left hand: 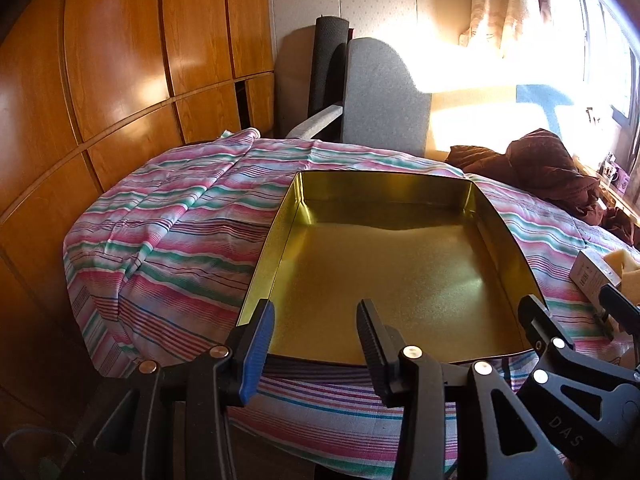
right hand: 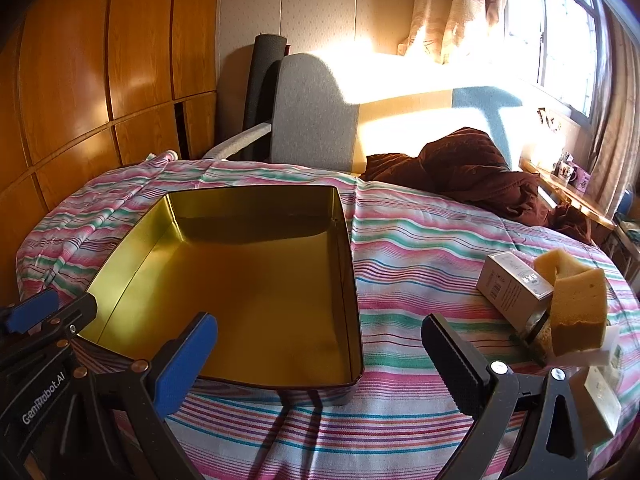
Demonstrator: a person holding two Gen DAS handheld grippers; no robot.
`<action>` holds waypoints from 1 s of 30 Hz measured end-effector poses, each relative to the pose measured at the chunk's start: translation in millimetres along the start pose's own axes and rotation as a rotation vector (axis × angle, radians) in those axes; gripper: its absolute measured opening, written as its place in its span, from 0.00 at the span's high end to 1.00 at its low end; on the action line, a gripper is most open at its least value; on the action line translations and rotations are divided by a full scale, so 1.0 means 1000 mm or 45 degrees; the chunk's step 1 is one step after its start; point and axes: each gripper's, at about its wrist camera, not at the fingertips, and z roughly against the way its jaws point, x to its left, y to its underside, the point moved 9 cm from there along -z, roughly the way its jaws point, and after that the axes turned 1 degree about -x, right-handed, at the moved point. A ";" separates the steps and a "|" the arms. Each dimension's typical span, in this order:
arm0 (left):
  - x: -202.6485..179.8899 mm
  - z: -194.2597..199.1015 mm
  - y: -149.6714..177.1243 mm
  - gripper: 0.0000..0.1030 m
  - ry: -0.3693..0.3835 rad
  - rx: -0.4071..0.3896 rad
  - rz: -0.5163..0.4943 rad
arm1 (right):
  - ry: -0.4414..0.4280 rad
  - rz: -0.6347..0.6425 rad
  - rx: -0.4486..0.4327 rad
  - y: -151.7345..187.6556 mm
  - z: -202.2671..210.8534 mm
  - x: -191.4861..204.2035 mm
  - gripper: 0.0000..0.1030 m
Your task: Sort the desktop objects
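An empty gold metal tin (left hand: 384, 276) (right hand: 248, 276) lies on the striped cloth. My left gripper (left hand: 316, 328) hovers open over the tin's near edge, nothing between its fingers. My right gripper (right hand: 320, 344) stands open just right of the tin's near right corner, holding nothing; it also shows in the left wrist view as the right gripper (left hand: 576, 312). To the right lie a small white box (right hand: 512, 284) (left hand: 596, 276), a yellow sponge (right hand: 576, 300) and a jar (right hand: 536, 332) partly hidden under the sponge. More pale packets (right hand: 600, 396) sit at the right edge.
A striped pink, green and white cloth (right hand: 420, 240) covers the round surface. A brown garment (right hand: 472, 168) is heaped at the back right. A grey chair (right hand: 312, 120) stands behind, with wooden wardrobe panels (left hand: 120, 60) at the left and a window (right hand: 560, 32) at the right.
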 end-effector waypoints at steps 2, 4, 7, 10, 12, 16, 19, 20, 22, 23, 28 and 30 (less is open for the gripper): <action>0.002 0.001 0.001 0.58 0.015 0.003 0.007 | 0.003 0.009 -0.004 -0.001 0.002 0.001 0.00; 0.006 -0.001 0.001 0.58 0.026 0.013 0.030 | 0.007 0.017 -0.009 -0.002 0.003 0.001 0.00; 0.004 0.001 -0.002 0.58 -0.005 -0.003 0.015 | 0.012 0.030 -0.015 -0.003 0.005 0.002 0.00; 0.006 0.001 -0.001 0.58 -0.021 -0.013 0.020 | 0.018 0.044 -0.021 -0.004 0.007 0.004 0.00; 0.007 0.000 0.000 0.58 -0.019 -0.005 0.024 | 0.020 0.039 -0.029 0.000 0.003 0.005 0.00; 0.011 -0.001 -0.001 0.58 -0.012 0.002 0.040 | 0.029 0.038 -0.043 0.000 0.004 0.004 0.00; 0.015 0.000 -0.001 0.58 -0.021 -0.006 0.042 | 0.029 0.050 -0.046 -0.001 0.005 0.005 0.00; 0.016 0.000 -0.002 0.58 -0.021 -0.008 0.045 | 0.029 0.054 -0.050 -0.001 0.006 0.005 0.00; 0.017 0.001 -0.002 0.58 -0.019 -0.013 0.050 | 0.024 0.059 -0.056 -0.002 0.008 0.006 0.00; 0.017 0.002 -0.002 0.58 -0.020 -0.016 0.049 | 0.021 0.060 -0.062 -0.003 0.009 0.006 0.00; 0.012 0.005 -0.004 0.58 0.000 -0.030 0.033 | 0.002 0.068 -0.083 -0.005 0.014 0.007 0.00; 0.007 0.006 -0.004 0.58 0.015 -0.038 0.014 | -0.003 0.066 -0.084 -0.004 0.014 0.005 0.00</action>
